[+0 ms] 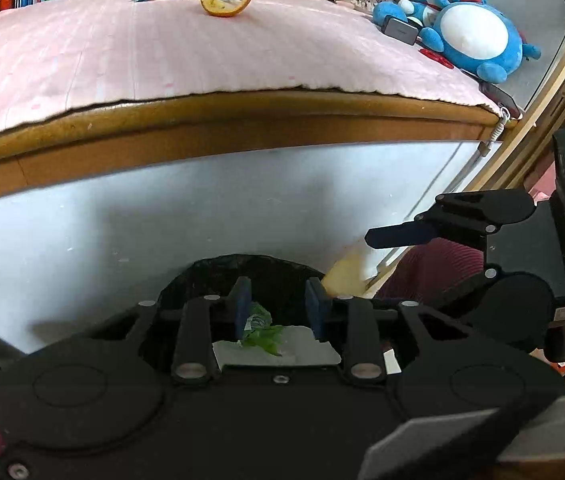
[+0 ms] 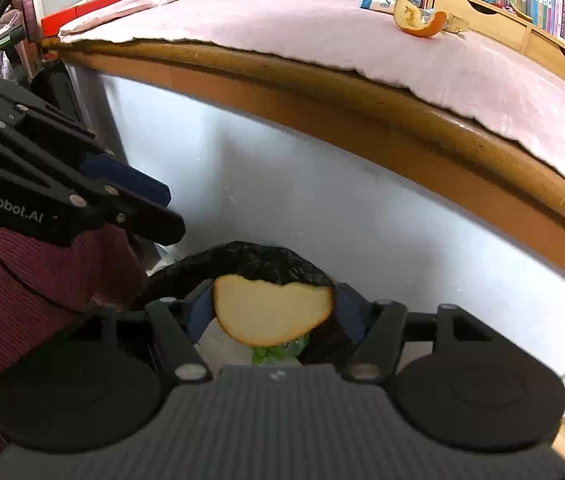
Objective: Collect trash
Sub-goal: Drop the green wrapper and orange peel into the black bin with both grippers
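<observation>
Below a pink-covered desk (image 2: 322,32), the right hand-held gripper (image 2: 272,312) holds a peel slice (image 2: 270,312) over the bin (image 2: 242,260); left hand-held gripper (image 1: 280,304) empty, half-open above it. One orange peel (image 2: 418,20) remains on the desk.

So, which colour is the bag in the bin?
Black bag, clearest in the right wrist view.

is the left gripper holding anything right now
No, the left gripper is open over the black bin bag, with nothing between its jaws, only a green wrapper lying below.
</observation>
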Demonstrator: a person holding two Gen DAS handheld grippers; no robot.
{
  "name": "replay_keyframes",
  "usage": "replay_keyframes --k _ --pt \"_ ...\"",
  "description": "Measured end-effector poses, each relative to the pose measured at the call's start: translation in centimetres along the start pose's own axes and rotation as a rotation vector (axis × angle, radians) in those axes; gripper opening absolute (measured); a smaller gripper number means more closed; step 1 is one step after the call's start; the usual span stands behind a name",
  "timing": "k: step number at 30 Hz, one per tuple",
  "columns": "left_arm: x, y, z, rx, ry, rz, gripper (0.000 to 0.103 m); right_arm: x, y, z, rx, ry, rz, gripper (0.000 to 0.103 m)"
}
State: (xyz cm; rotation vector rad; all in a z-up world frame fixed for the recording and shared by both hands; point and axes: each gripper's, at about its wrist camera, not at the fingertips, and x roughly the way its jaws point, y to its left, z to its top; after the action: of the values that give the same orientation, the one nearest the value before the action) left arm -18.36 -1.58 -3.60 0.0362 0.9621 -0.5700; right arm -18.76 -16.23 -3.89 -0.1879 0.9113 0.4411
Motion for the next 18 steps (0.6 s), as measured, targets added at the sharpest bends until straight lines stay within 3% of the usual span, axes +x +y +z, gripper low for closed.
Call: replay_keyframes --k 12,18 --pt "-0.9 0.0 1.2 -0.012 -0.020 0.014 0.046 -1.0 -0.8 0.7 0.018 -0.033 -0.004 0.087" --pt "-3.5 -0.4 3.5 0.016 -0.106 0.013 0.056 -3.3 -1.8 2.3 0.009 -0.110 -0.021 0.087"
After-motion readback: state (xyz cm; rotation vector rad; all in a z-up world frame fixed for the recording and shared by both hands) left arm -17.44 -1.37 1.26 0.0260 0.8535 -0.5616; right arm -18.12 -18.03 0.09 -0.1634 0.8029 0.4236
